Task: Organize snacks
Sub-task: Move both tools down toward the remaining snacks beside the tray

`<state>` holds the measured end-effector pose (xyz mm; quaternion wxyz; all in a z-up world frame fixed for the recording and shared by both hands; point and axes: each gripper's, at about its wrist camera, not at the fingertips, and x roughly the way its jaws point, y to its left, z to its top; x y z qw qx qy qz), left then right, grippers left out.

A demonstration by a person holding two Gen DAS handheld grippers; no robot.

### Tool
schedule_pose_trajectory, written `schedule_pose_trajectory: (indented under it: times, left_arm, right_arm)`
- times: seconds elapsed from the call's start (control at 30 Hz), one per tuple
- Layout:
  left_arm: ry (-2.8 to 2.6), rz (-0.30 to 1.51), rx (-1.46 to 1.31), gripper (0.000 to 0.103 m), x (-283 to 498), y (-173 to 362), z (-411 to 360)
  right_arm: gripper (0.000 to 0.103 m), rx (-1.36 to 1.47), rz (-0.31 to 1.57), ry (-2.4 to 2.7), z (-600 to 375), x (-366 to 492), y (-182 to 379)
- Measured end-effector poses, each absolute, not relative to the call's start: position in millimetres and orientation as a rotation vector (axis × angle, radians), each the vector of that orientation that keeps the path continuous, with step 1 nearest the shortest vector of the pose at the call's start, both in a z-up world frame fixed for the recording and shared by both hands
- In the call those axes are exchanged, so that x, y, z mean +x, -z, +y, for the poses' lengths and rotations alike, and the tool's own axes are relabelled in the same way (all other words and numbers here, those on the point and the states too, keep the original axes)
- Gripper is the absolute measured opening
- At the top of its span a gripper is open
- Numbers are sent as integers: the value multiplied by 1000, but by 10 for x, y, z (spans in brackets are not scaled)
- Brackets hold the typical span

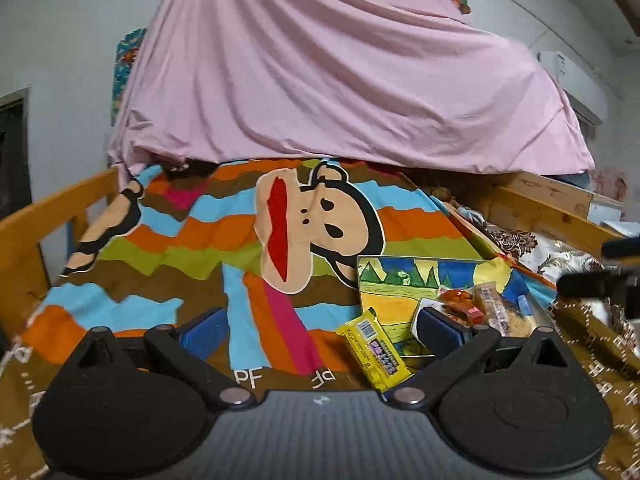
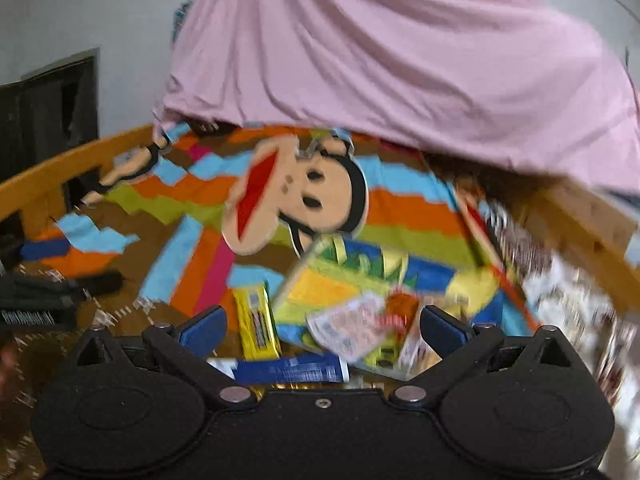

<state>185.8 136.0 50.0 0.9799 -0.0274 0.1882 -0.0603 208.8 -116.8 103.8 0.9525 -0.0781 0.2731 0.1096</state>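
Note:
On a striped monkey-print blanket (image 1: 224, 240) lies a painted tray (image 1: 404, 292) holding several wrapped snacks (image 1: 476, 306). A yellow snack bar (image 1: 374, 350) rests just left of the tray, between my left gripper's fingers but not touched. My left gripper (image 1: 320, 328) is open, its right finger (image 1: 438, 330) over the tray's near edge. The right wrist view is blurred. There my right gripper (image 2: 320, 326) is open above the yellow snack bar (image 2: 256, 330), a blue packet (image 2: 288, 370) and a pale wrapper (image 2: 352, 330) on the tray (image 2: 320, 288).
A pink sheet (image 1: 340, 80) hangs over the far end of the bed. Wooden rails (image 1: 40, 220) run along both sides. The other gripper's black body (image 1: 600, 280) shows at the right edge of the left wrist view, and at the left (image 2: 36, 296) of the right wrist view.

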Motion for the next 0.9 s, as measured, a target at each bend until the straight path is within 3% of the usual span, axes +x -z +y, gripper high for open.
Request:
schedule_pose_trajectory:
  times: [0.23,0.9]
  left_arm:
    - [210,378,-121,103,2216,-27,1231]
    - [601,784,38,102,3508,793,650]
  right_arm:
    - [102,-86,645,-145,-1425,2375,-313]
    - [102,-55,833,-172,-1332,3025,793]
